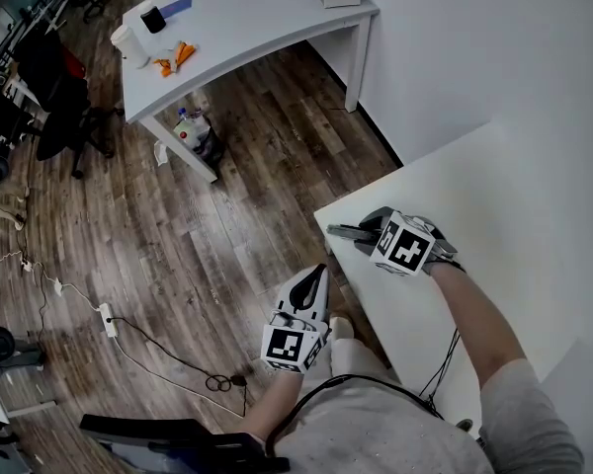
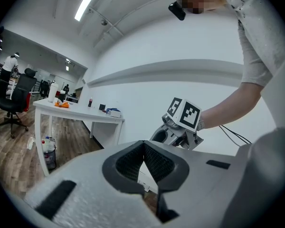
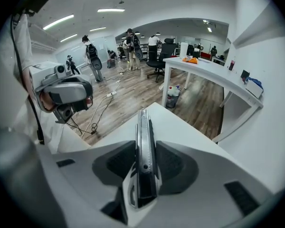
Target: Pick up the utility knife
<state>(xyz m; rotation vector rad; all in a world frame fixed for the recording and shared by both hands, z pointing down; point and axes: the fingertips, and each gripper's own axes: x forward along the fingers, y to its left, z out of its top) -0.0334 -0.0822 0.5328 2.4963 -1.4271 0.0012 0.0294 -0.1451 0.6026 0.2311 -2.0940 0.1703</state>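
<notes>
clamping: right hand-held gripper (image 3: 145, 148) has both pads pressed on the utility knife (image 3: 144, 127).
knife: edge-up between the jaws, far end jutting over the white bench (image 1: 514, 196) corner.
left hand-held gripper (image 2: 143, 146): tips together, holding nothing, beside the bench edge above the wood floor (image 1: 227, 215).

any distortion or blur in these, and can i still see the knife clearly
Both gripper views are fisheye, with dark corners and straight lines bent; the right gripper view shows the utility knife sharp between the jaws; the head view is evenly lit, without glare.
</notes>
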